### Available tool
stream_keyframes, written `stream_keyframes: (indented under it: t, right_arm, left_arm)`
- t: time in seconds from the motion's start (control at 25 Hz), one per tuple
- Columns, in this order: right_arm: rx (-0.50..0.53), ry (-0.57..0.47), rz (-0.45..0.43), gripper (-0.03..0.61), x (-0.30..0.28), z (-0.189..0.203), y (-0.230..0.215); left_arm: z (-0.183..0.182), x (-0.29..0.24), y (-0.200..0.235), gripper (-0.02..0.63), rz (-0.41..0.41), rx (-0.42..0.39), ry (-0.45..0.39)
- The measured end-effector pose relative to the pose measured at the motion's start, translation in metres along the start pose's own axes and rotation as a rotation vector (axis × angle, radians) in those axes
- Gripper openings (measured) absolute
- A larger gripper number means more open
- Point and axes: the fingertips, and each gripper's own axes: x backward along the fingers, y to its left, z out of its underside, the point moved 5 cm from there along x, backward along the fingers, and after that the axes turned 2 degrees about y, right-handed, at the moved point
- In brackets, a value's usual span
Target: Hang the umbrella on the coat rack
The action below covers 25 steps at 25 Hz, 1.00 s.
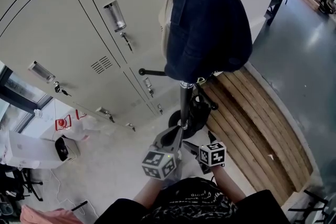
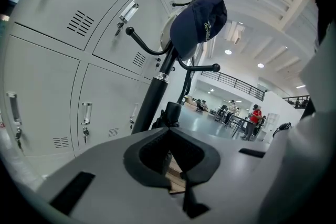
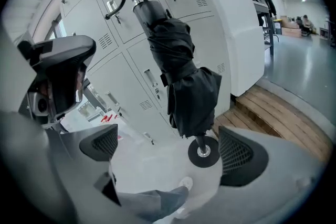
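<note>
The coat rack (image 1: pixel 184 99) is a black pole with curved hooks, and a dark blue cap (image 1: pixel 210 23) hangs on it. A folded black umbrella (image 3: pixel 191 94) hangs down along the pole, its lower end just above the round base (image 3: pixel 203 152). From the head view the umbrella (image 1: pixel 202 107) is a dark bundle beside the pole. My right gripper (image 3: pixel 168 148) is open, with the umbrella beyond its pads (image 3: pixel 237 152) and untouched. My left gripper (image 2: pixel 176 173) is shut with nothing in it, pointing at the pole (image 2: pixel 152 99). Both grippers (image 1: pixel 172 138) (image 1: pixel 195 149) sit close together just short of the rack.
Grey lockers (image 1: pixel 79 34) stand right behind the rack. A wooden slat platform (image 1: pixel 252 118) lies to the right of its base. White bags and a small appliance (image 1: pixel 63 147) lie on the floor at left. People stand far off in the hall (image 2: pixel 254 118).
</note>
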Motion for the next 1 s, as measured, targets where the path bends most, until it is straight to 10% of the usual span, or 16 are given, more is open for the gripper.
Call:
stream_keyframes:
  t: [1.0]
  right_arm:
    - [0.135,-0.248,-0.011,0.521,0.099,-0.060,0.046]
  left_arm:
    - [0.005,0.023,-0.033,0.011,0.001,-0.038,-0.061]
